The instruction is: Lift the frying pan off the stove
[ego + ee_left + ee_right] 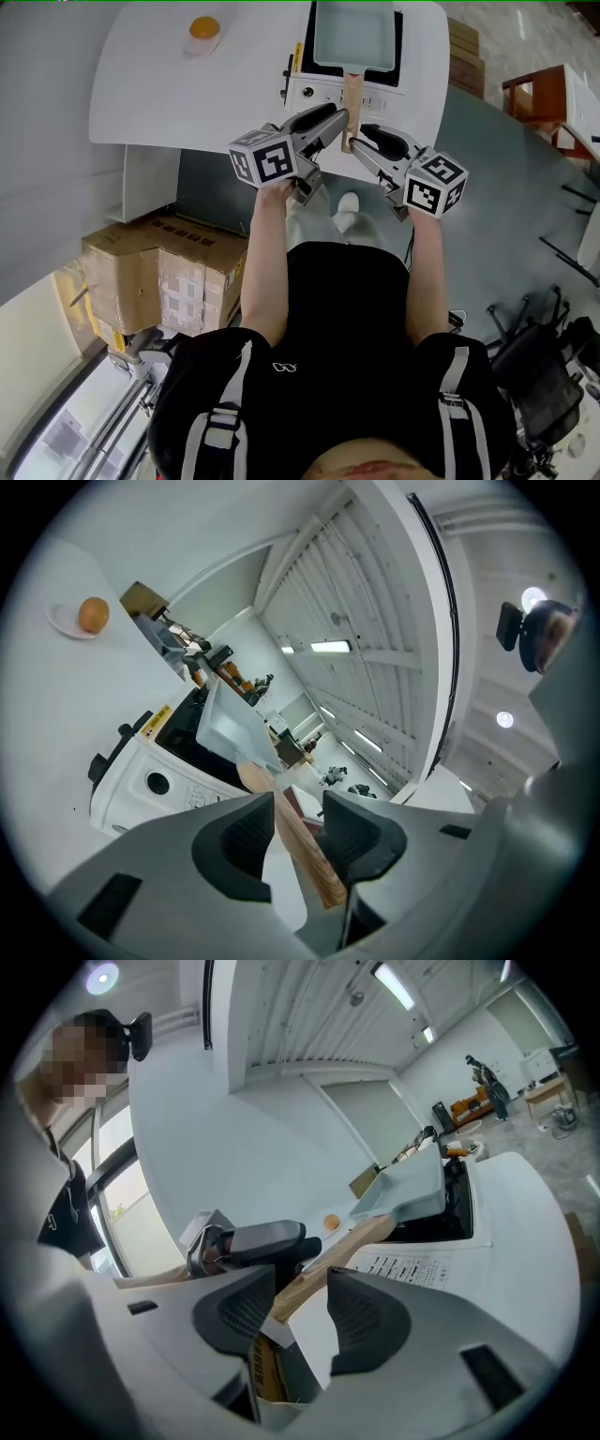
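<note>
- Frying pan (354,33) on the stove (319,94), out past both jaw tips; wooden handle (351,98) lying between both pairs of jaws.
- Left gripper (336,119) and right gripper (367,133) loose, squeezing nothing yet.
- Squeeze the handle tight first, then lift straight up, keeping level.

We count one pan (354,33) with one wooden handle (350,103), on one stove (323,94) toward the table's (141,94) right edge. One orange (203,27) lies on one dish (202,48) toward its left edge. We count two grippers, the left gripper (339,117) and the right gripper (364,131), and two cardboard boxes (122,272) below the table.
</note>
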A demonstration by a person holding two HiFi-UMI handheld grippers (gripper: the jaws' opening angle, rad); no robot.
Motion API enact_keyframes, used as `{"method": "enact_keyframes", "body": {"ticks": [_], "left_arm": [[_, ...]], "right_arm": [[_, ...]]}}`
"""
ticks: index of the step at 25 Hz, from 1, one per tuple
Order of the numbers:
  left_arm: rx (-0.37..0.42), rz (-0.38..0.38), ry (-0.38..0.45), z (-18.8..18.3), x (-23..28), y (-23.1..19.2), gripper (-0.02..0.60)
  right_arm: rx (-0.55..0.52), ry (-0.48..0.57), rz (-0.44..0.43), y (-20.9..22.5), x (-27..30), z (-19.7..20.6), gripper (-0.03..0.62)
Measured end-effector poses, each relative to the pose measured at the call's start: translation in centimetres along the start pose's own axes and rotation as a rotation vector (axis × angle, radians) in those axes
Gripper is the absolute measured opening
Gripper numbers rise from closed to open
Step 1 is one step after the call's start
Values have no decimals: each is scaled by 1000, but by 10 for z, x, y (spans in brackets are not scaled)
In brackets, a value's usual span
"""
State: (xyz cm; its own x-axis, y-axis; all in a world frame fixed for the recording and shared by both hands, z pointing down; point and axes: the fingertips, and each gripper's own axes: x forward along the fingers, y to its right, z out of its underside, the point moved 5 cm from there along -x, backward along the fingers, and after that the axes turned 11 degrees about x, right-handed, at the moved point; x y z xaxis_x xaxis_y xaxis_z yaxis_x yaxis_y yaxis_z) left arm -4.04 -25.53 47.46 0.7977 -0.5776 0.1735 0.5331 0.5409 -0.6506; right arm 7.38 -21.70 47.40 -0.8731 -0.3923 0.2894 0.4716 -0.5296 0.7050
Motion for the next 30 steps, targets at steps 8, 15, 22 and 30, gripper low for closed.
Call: {"method": "enact_keyframes", "body": {"ticks": [8, 15, 22, 30], "left_arm": [[-42, 38, -50, 3, 15, -10, 178], [-64, 59, -91, 4, 30, -19, 166], [-110, 113, -105, 9, 35, -27, 153], [-172, 184, -126, 16, 39, -31, 181]], "right_arm": [[64, -18, -48, 8, 10, 4, 219], [133, -21, -90, 15, 18, 6, 219], [247, 2, -145, 19, 25, 12, 218], [253, -40, -177, 17, 30, 13, 212]]}}
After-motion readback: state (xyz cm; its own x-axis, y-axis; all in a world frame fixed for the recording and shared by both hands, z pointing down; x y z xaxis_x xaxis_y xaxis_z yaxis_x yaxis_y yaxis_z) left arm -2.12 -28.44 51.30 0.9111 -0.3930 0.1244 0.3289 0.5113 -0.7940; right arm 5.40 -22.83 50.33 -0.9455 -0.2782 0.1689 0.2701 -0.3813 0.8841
